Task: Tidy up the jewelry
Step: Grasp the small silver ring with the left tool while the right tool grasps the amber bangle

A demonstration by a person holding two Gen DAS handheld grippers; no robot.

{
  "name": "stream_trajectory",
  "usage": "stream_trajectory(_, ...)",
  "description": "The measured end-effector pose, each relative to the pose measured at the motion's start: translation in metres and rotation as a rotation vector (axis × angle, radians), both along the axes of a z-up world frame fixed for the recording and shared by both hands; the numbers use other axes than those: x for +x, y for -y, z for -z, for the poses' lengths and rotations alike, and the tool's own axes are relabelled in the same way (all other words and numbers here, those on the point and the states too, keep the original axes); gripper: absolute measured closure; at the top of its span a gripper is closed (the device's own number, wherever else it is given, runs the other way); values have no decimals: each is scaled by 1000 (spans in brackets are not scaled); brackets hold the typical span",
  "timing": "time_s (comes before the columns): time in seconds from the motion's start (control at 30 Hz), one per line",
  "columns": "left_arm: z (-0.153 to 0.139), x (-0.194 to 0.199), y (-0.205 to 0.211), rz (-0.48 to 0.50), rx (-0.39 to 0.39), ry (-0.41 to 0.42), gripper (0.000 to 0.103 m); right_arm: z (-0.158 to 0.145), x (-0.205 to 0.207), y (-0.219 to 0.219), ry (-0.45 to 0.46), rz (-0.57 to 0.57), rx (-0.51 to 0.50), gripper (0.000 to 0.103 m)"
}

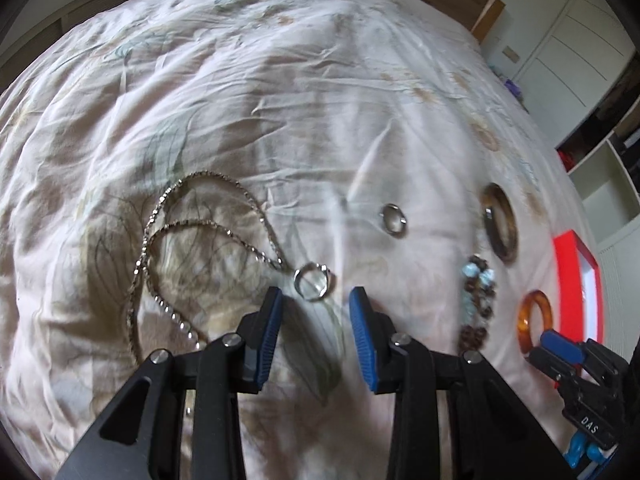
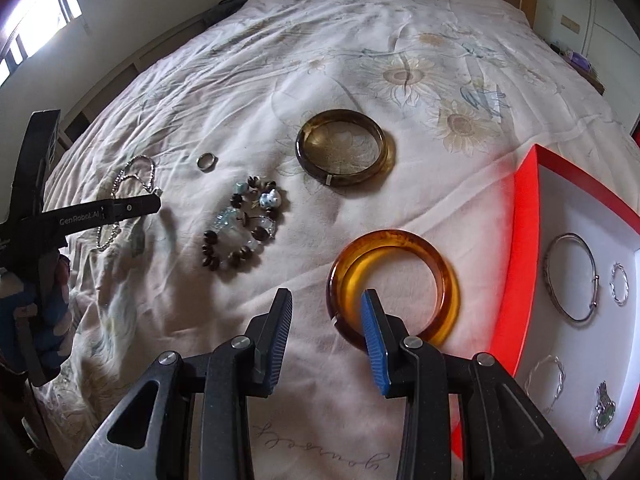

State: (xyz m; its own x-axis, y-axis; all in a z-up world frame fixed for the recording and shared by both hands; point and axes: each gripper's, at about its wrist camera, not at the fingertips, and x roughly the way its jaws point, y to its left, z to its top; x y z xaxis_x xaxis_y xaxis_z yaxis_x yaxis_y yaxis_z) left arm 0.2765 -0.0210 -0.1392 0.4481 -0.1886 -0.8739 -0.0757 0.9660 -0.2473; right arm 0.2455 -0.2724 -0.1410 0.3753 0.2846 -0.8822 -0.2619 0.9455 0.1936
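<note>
- Amber translucent resin bangle (image 2: 394, 288) flat on floral bed sheet (image 2: 320, 80), beside red-rimmed white tray (image 2: 520, 240).
- Right gripper (image 2: 326, 316) jaws wide apart, empty, straddling near rim; lower squarely, then clamp.
- Left gripper (image 1: 316, 312) agape, empty, near silver ring (image 1: 315, 286).

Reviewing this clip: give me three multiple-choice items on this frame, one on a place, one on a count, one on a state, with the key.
1. Where is the amber bangle?
A. in the red box
B. on the bedspread
C. in the left gripper

2. How many bangles lie on the bedspread?
A. two
B. four
C. none

3. The right gripper is:
A. shut on the beaded bracelet
B. shut, empty
C. open

Key: B, it lies on cloth beside the box; A, the amber one and the dark bangle; C, its fingers stand apart.
</note>
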Motion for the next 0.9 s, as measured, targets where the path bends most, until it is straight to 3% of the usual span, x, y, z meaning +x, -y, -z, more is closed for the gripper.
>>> stream_trajectory(0.17,6,9,7,8,19,-3,72,14,9,-2,-42,-4,-20,67)
stream_trajectory(0.27,9,10,9,14,27,-3,86,20,13,-1,-60,-5,-5,67)
stream_trajectory(0.4,9,7,11,16,36,13,87,26,19,-2,-80,-21,14,74)
stream_trajectory(0.47,8,3,11,18,33,20,87,27,20,-1,-83,-20,32,90)
stream_trajectory(0.5,7,3,12,20,31,23,87,27,19,-1,-82,-21,41,92)
stream_trajectory(0.9,-19,-32,3,19,20,59,87,-4,-15,2,-6,-1,170,94)
